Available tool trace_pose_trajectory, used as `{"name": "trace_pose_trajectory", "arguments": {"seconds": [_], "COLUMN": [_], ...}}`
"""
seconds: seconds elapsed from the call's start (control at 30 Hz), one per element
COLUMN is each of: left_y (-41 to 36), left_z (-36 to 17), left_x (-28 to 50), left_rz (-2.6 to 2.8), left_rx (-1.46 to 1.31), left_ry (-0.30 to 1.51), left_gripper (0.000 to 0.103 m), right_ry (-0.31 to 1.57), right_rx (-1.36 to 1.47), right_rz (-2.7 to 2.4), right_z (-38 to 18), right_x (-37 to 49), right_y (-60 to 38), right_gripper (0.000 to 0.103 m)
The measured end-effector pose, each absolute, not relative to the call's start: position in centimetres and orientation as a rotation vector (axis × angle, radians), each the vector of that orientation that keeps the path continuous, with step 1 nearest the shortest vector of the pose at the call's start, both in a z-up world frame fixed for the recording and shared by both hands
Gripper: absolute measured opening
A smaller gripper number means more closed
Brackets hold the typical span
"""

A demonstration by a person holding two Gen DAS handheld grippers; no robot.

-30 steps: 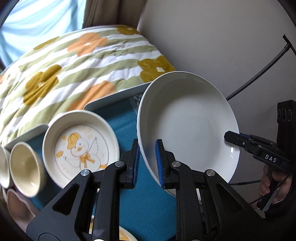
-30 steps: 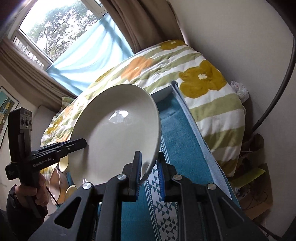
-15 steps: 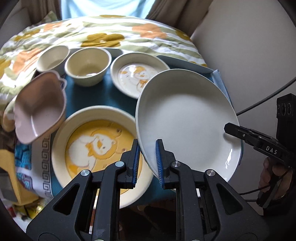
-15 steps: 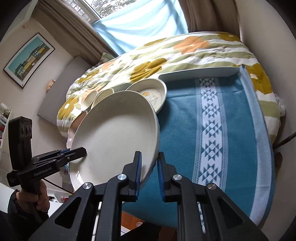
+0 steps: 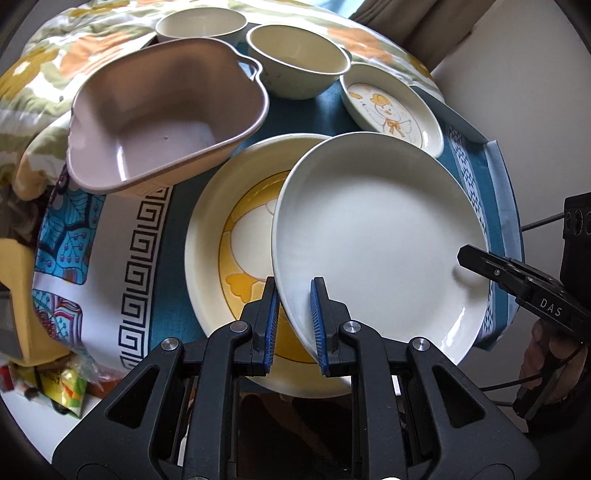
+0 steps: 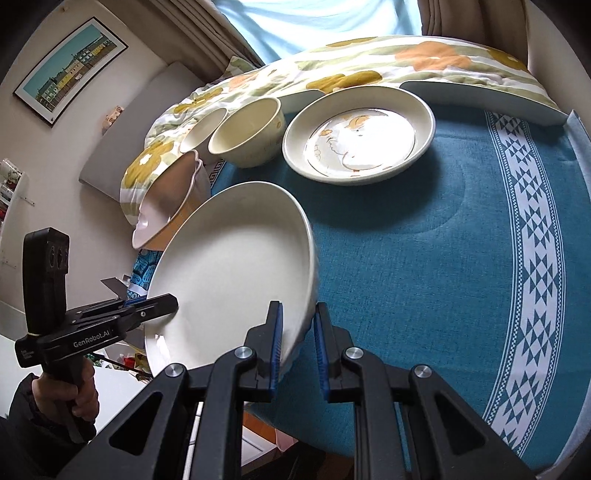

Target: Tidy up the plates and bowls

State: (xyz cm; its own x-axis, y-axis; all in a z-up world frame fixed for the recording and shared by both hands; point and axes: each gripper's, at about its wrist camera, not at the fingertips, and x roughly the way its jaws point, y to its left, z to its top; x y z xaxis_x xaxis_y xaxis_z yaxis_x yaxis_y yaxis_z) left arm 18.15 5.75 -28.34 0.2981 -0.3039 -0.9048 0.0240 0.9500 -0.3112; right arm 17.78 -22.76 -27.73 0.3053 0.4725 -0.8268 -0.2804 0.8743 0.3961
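A plain white plate [image 5: 376, 236] hangs tilted, held at opposite rims. My left gripper [image 5: 294, 291] is shut on its near rim, and my right gripper [image 5: 466, 258] pinches the far right rim. Seen from the right wrist, the white plate [image 6: 229, 273] sits between the pads of my right gripper [image 6: 298, 314], with the left gripper [image 6: 168, 304] clamped on its left edge. Under it lies a bigger lion plate [image 5: 218, 236], partly hidden. A duck plate [image 5: 391, 107], two cream bowls [image 5: 299, 59] [image 5: 199, 24] and a pink bowl [image 5: 162, 110] stand behind.
A blue patterned cloth [image 6: 424, 240] covers the table, with bare cloth to the right of the duck plate [image 6: 358, 136]. A floral quilt [image 6: 351, 70] lies behind the dishes. Wrappers and clutter [image 5: 55, 380] sit below the table's left edge. A hand [image 6: 74, 391] holds the left gripper.
Both grippers have carried the white plate down and leftward from the wall side. It now hangs over the lion plate, with the pink bowl and cream bowls much closer.
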Motion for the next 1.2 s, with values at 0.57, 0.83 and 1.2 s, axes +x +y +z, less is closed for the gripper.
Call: {"name": "trace_pose_trajectory", "arguments": {"seconds": [0.57, 0.83, 1.2], "left_y": [5.1, 3.2, 1.7], "left_z": [-30.9, -30.4, -30.0], "left_x": [19.7, 19.6, 18.7], "left_rz": [-0.231, -0.166, -0.072], "left_rx": [-0.164, 0.002, 0.182], "left_ry": [1.282, 1.236, 1.172], "left_gripper": [0.015, 0.015, 0.015], "right_ry": [1.158, 1.142, 1.126], "right_rx": [0.109, -0.042, -0.144], "right_rz": [0.425, 0.402, 0.397], "right_z": [-28.5, -28.7, -28.8], "right_x": [17.5, 17.1, 17.1], "right_y": [-20.7, -18.9, -17.5], "right_gripper": [0.015, 0.015, 0.015]}}
